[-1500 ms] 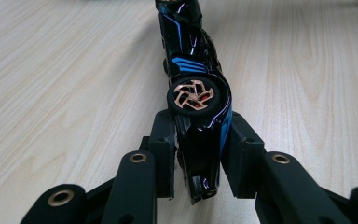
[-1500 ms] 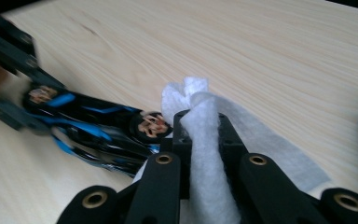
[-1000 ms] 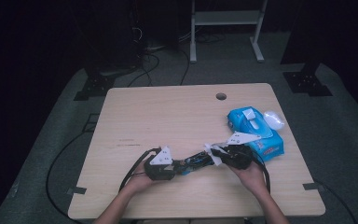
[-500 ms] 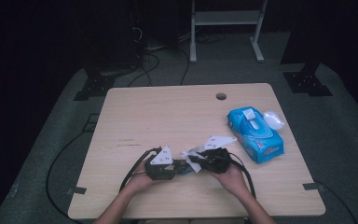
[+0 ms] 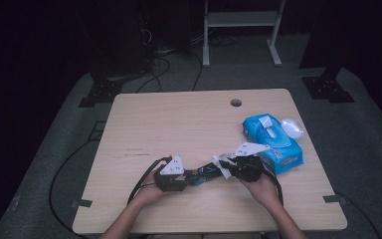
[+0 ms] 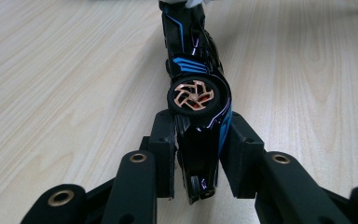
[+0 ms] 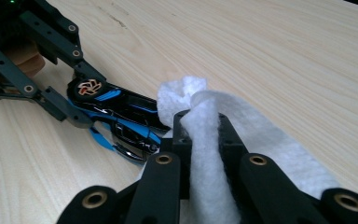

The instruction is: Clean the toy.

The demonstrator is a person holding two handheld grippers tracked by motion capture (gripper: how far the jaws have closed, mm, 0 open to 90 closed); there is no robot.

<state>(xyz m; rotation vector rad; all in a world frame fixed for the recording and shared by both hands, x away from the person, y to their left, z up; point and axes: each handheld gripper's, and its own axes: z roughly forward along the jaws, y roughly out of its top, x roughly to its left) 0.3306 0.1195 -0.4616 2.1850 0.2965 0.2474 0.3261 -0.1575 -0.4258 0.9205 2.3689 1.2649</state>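
Note:
A black and blue toy car (image 6: 191, 60) lies on its side on the wooden table (image 5: 179, 124), its copper-spoked wheel facing up. My left gripper (image 6: 199, 135) is shut on the car's near end, and it shows at the lower middle of the high view (image 5: 191, 175). My right gripper (image 7: 204, 123) is shut on a bunched white wipe (image 7: 205, 154), whose front rests against the car (image 7: 121, 112). Seen from above, the right gripper (image 5: 225, 167) stands just right of the car (image 5: 204, 173), facing the left one.
A blue pack of wipes (image 5: 273, 142) lies at the table's right side, just behind the right hand, with a clear lid (image 5: 292, 127) beside it. A cable hole (image 5: 236, 103) sits near the far edge. Cables trail off the near-left edge.
The right gripper with the wipe slid left along the car toward the left gripper, then drew back right. The left gripper and the car stayed put.

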